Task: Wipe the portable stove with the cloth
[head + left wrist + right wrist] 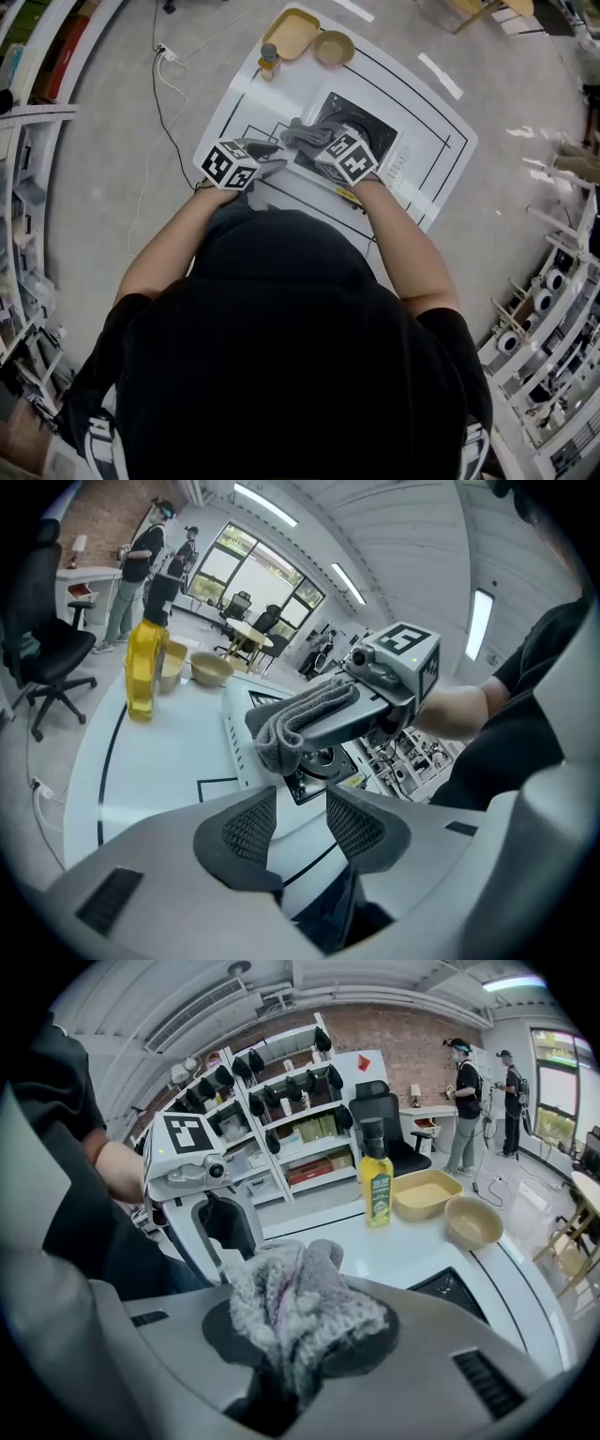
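The portable stove (375,127), black-topped with a white body, sits in the middle of the white table (441,122). My right gripper (300,1335) is shut on a bunched grey cloth (291,1307), which hangs over the stove's near left corner (302,136). In the left gripper view the cloth (291,726) dangles just above the stove's black top (323,766). My left gripper (300,803) is open with nothing between its pads. It hovers low over the table, just left of the stove (267,157) and close beside the right gripper.
A yellow bottle (269,61), a tan tray (291,33) and a tan bowl (334,48) stand at the table's far end. Black lines mark the tabletop. A cable lies on the floor at the left (164,103). Shelving and people are in the background.
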A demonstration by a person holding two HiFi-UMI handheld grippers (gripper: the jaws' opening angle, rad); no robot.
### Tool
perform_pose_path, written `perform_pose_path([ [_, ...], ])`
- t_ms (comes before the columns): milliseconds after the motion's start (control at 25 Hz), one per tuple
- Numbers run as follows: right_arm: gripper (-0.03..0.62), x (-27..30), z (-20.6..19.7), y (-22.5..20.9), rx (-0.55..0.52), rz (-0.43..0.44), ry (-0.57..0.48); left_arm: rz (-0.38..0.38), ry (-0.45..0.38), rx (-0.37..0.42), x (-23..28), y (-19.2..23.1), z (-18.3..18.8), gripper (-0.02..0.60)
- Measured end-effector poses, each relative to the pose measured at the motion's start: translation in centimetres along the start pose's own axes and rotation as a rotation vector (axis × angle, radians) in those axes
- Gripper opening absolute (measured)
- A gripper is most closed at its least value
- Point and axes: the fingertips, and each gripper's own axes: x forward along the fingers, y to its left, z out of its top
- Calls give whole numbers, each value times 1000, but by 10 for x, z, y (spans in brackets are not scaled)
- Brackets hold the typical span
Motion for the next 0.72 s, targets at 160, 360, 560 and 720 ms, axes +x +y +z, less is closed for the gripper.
perform_pose_path([
  [160, 114, 16, -11, 14, -52, 55, 59, 9, 52, -14, 25, 8, -14, 205],
  [360, 114, 28, -24, 18, -75, 87, 113, 27, 96, -25, 44, 17, -26, 225],
  [560, 115, 31, -24, 9, -58, 100, 129, 36, 99, -40, 51, 27, -29, 206],
  [720, 117, 31, -20, -8, -52, 89, 133, 29, 114, -63, 56, 31, -30, 210],
])
